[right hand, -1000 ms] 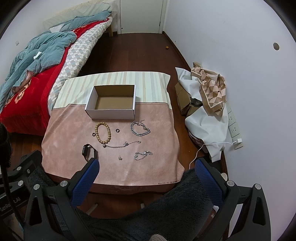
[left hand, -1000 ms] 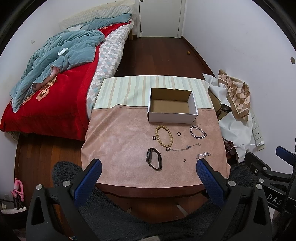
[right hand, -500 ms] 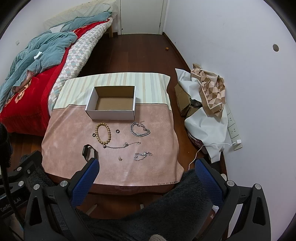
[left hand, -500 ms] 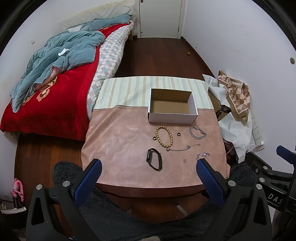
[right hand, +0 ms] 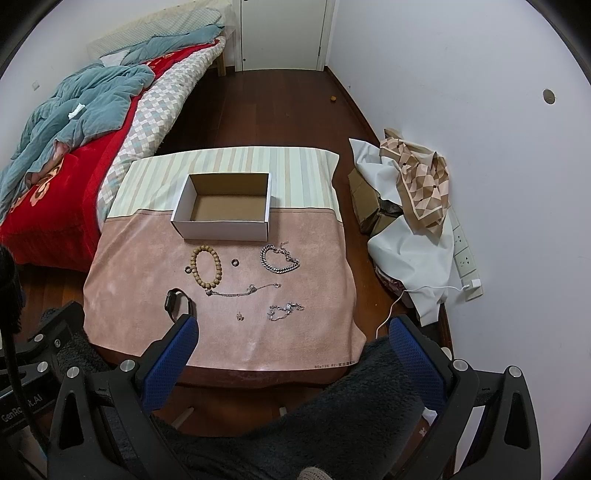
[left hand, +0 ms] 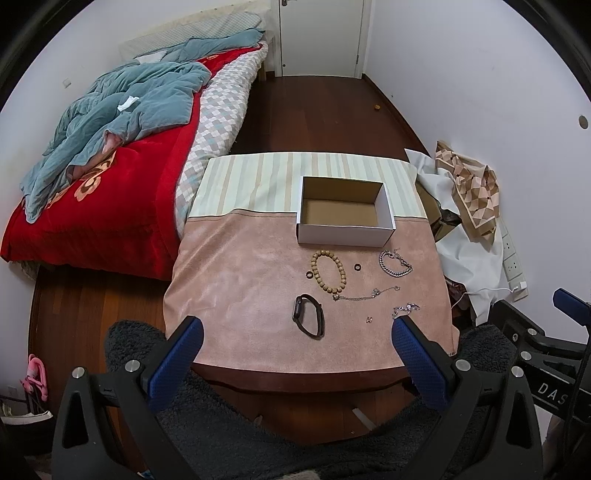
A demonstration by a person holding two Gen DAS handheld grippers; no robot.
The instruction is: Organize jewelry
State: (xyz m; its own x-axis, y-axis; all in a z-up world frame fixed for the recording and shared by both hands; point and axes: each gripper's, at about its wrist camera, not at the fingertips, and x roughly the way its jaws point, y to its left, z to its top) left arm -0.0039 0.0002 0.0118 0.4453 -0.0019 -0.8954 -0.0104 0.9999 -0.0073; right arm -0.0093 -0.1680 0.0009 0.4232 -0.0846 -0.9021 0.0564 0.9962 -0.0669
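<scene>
both open jaws hang short of the black band [left hand: 309,315].

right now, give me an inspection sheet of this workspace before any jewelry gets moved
surface: table under a pink cloth with a striped far band.
job's things: open cardboard box, nothing seen inside; in front of it a wooden bead bracelet, two dark rings, a silver chain bracelet, a thin chain, a small silver chain, a tiny earring and a black watch band.
clutter: nothing seen on the cloth.
grippers: left claw and right claw both open, holding nothing, short of the table.
cables: white cable to a wall socket strip.
surroundings: bed, fabric pile, closed door.
</scene>
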